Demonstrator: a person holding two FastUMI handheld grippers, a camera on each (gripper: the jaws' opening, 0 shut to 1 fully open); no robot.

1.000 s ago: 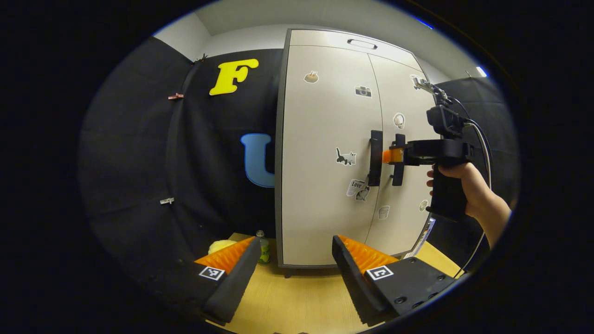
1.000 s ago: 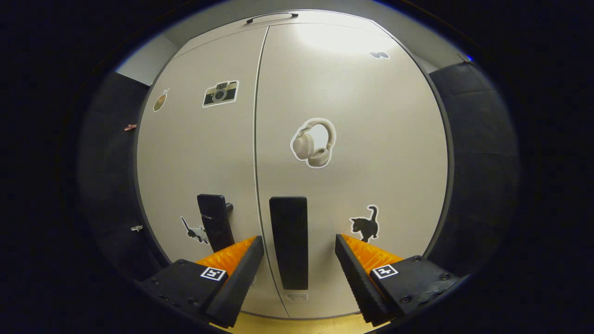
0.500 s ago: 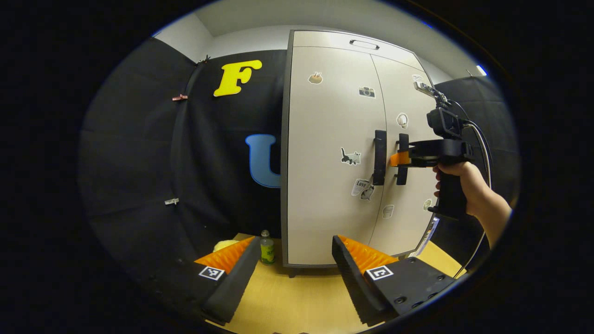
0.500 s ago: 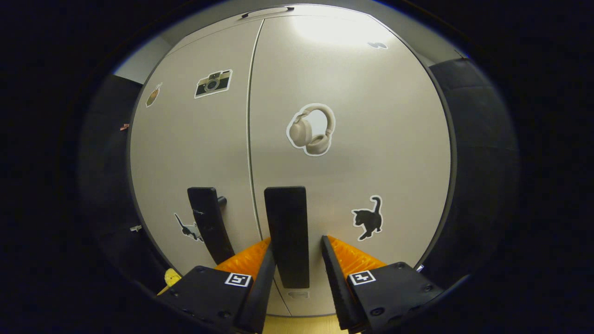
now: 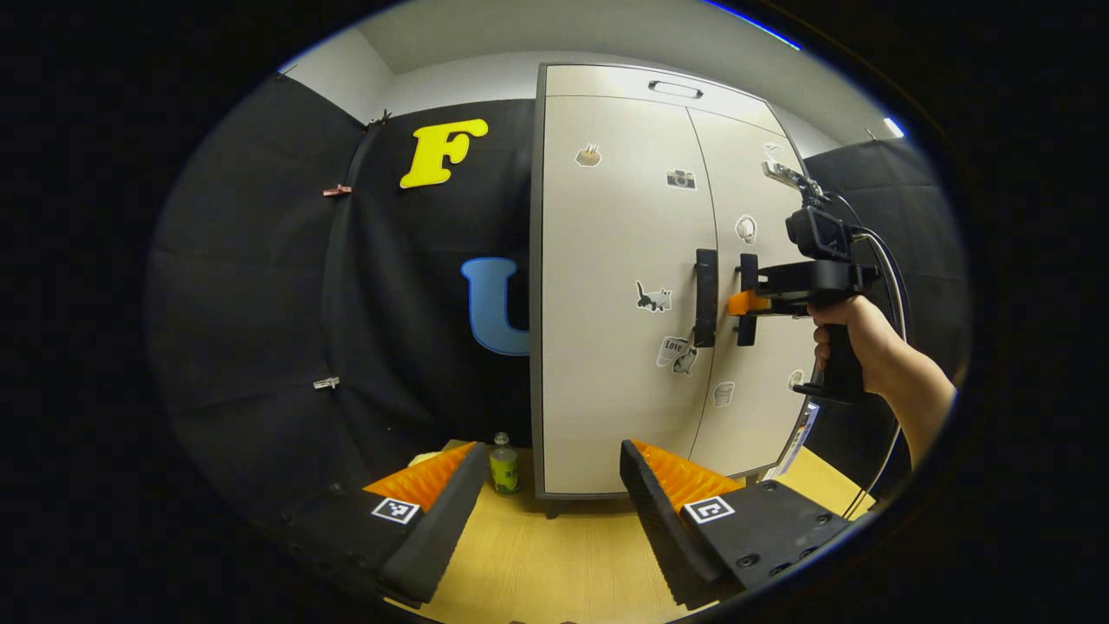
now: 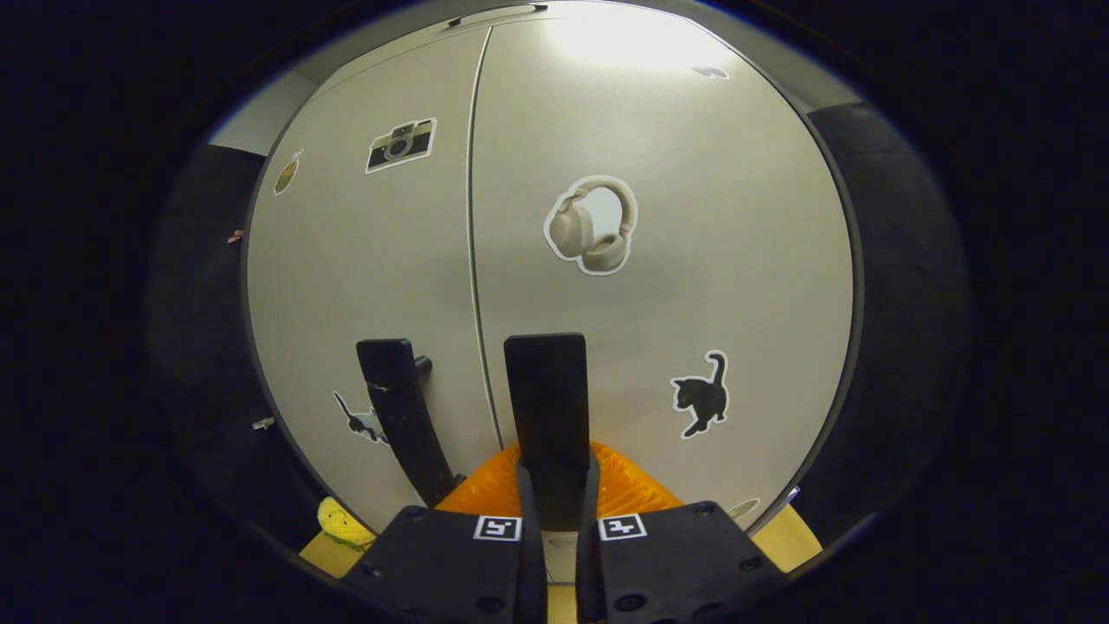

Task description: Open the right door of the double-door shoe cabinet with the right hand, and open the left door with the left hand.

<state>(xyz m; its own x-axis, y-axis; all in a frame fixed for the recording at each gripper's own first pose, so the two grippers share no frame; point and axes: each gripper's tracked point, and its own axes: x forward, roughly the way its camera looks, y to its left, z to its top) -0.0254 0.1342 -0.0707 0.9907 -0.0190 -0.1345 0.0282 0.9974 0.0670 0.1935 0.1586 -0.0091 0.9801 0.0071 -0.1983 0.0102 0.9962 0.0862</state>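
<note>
Right tongs [image 6: 554,485] have closed since half a second ago, now clamped on right door handle [image 6: 548,407] dead ahead. Both doors shut. Left tongs [image 5: 546,494] apart, well back from left door handle [image 5: 705,297]. Pull next.

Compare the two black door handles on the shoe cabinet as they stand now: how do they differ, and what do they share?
The right door handle sits clamped between the fingers of the right gripper; the left door handle is free, with nothing touching it. The left gripper hangs open, well back from the cabinet. The left handle has a cat sticker right beside it; the right handle's black cat sticker sits farther off. Both are black upright bars flanking the seam of two closed doors.
</note>
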